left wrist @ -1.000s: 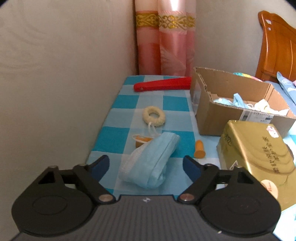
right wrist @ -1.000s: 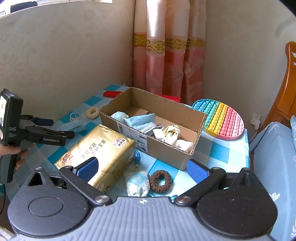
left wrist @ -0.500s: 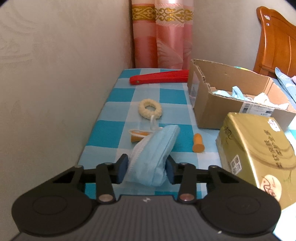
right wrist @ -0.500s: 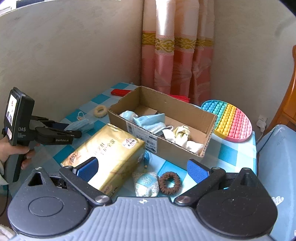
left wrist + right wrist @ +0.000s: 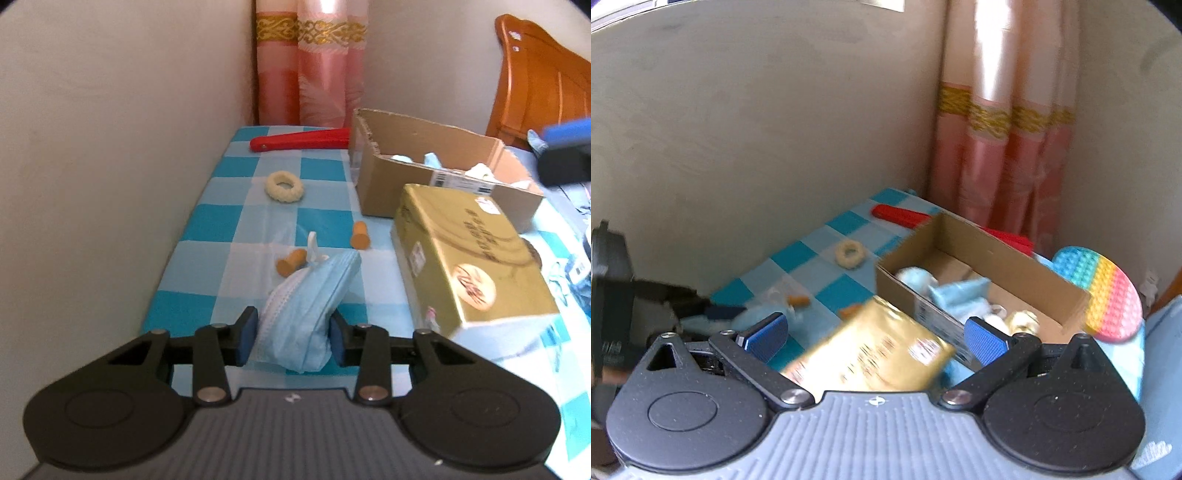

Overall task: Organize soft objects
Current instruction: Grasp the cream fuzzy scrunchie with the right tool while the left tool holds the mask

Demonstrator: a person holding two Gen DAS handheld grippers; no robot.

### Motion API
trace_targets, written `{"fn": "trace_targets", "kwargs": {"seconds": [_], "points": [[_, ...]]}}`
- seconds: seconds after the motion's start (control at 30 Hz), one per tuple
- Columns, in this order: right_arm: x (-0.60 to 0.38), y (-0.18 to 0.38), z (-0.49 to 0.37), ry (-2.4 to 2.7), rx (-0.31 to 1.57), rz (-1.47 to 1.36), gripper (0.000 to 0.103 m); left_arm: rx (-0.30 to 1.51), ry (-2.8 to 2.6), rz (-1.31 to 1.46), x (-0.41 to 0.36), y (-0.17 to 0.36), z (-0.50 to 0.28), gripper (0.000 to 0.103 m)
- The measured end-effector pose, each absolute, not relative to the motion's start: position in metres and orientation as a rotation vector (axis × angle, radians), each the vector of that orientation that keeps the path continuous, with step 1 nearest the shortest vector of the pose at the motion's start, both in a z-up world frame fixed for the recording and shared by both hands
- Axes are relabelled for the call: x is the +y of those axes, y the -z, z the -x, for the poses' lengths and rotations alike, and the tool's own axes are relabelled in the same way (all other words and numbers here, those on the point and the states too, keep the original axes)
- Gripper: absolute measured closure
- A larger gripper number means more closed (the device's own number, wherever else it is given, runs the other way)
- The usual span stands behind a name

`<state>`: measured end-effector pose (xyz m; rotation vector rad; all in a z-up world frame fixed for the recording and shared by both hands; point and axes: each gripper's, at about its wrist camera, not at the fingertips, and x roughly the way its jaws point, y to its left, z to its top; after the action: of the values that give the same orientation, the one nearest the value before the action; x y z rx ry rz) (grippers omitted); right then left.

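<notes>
Blue-and-white checked tablecloth (image 5: 236,218) set against a beige wall, bearing an open cardboard box (image 5: 424,173) with soft items inside, a gold tissue pack (image 5: 469,254) just in front of it, a red folded fan (image 5: 299,141) at the far end, a cream hair scrunchie (image 5: 284,186) and two orange earplugs (image 5: 291,261). Left gripper (image 5: 291,341): blue pads pressed against both sides of a crumpled light-blue face mask (image 5: 306,314), which sits above the near part of the cloth. Right gripper (image 5: 875,332): fingers spread wide with nothing between them, over the tissue pack and box.
</notes>
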<state>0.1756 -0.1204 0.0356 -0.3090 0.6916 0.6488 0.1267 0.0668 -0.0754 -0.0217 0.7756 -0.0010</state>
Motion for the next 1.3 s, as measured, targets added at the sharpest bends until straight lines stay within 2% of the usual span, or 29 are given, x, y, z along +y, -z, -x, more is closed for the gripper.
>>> {"fn": "trace_targets", "kwargs": {"seconds": [0.27,0.53,0.73,1.13,1.3], "points": [[-0.067,-0.033,-0.198,-0.732,0.719,0.339,0.003,0.776,0.018,0.017,0.071,0.075,-0.110,0.064],[-0.023,-0.016,-0.212,-0.773,0.749,0.412,0.022,0.771,0.012,0.029,0.082,0.073,-0.094,0.064],[0.014,-0.014,-0.244,-0.776,0.773,0.460,0.023,0.768,0.019,0.036,0.083,0.073,-0.091,0.064],[0.062,0.035,-0.341,-0.645,1.053,0.364,0.038,0.768,0.015,0.035,0.083,0.072,-0.091,0.064],[0.067,0.050,-0.351,-0.577,1.086,0.373,0.039,0.767,0.018,0.030,0.083,0.071,-0.092,0.064]]}}
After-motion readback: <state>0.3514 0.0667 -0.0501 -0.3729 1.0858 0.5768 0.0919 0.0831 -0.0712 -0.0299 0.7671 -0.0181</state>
